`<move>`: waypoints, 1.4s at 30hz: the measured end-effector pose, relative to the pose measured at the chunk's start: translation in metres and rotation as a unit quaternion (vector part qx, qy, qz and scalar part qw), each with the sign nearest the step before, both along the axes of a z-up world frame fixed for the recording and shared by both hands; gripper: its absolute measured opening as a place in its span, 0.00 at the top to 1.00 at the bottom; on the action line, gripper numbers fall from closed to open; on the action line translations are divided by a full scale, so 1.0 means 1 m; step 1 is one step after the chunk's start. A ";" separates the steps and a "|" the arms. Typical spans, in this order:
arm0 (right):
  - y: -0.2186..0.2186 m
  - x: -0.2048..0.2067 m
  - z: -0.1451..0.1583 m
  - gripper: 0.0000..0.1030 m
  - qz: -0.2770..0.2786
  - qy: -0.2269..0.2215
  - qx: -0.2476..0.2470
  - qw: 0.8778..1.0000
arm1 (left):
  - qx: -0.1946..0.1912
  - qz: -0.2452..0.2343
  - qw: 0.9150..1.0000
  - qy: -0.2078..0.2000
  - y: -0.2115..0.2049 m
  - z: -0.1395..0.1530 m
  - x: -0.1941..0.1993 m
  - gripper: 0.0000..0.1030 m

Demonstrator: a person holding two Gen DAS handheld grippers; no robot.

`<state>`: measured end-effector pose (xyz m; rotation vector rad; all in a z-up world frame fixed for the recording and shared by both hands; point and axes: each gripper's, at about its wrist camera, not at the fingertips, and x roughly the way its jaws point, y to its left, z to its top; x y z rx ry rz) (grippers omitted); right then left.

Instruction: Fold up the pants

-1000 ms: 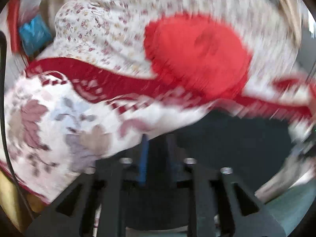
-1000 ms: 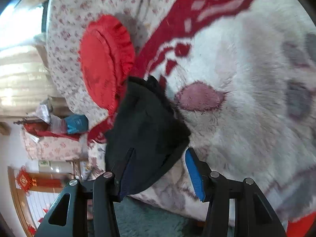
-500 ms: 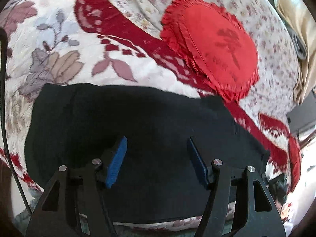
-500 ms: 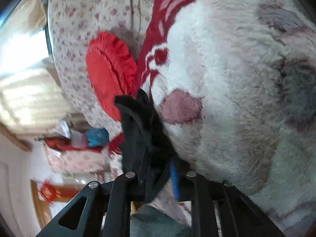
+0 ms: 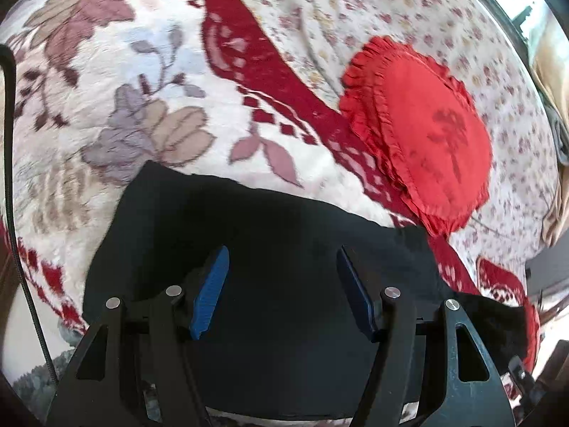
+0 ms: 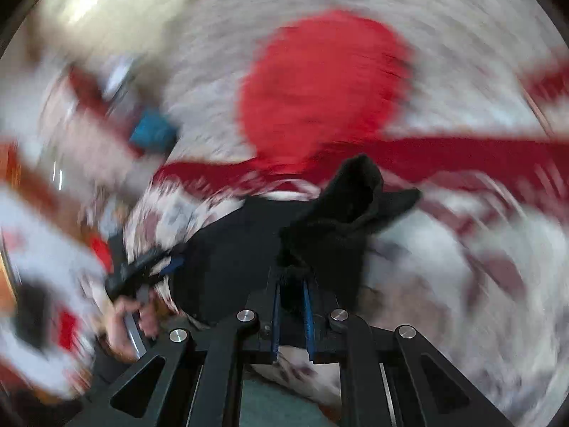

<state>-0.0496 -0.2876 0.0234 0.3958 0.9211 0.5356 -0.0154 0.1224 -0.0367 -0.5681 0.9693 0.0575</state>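
The black pants (image 5: 270, 242) lie flat on a floral blanket (image 5: 106, 106) at the near edge of the bed. My left gripper (image 5: 282, 284) is open just above the pants, its blue pads (image 5: 209, 288) spread apart with nothing between them. In the right wrist view, which is blurred by motion, my right gripper (image 6: 292, 299) is shut on a bunched end of the pants (image 6: 341, 220) and holds it raised above the rest of the garment. The left gripper and the hand holding it show there at the left (image 6: 135, 277).
A round red frilled cushion (image 5: 423, 135) lies on the floral sheet (image 5: 355, 10) beyond the pants, also in the right wrist view (image 6: 320, 85). A black cable (image 5: 10, 178) runs down the left edge. A blue object (image 6: 153, 131) sits far left.
My left gripper opened, let go of the pants and now hovers over them. My right gripper closed on the pants' end and swung round, lifting it.
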 end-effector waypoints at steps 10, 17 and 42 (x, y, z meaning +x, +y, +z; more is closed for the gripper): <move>0.214 0.006 -0.061 0.90 0.196 -0.038 -0.193 0.961 | 0.002 0.004 1.000 0.001 0.007 -0.001 -0.004 0.39; 0.202 0.009 -0.067 0.91 0.170 -0.076 -0.131 0.974 | 0.005 0.004 1.000 -0.001 0.005 0.000 -0.004 0.39; 0.212 0.022 -0.095 0.88 0.151 -0.005 -0.076 0.986 | 0.010 -0.038 0.999 -0.011 -0.026 0.001 0.003 0.39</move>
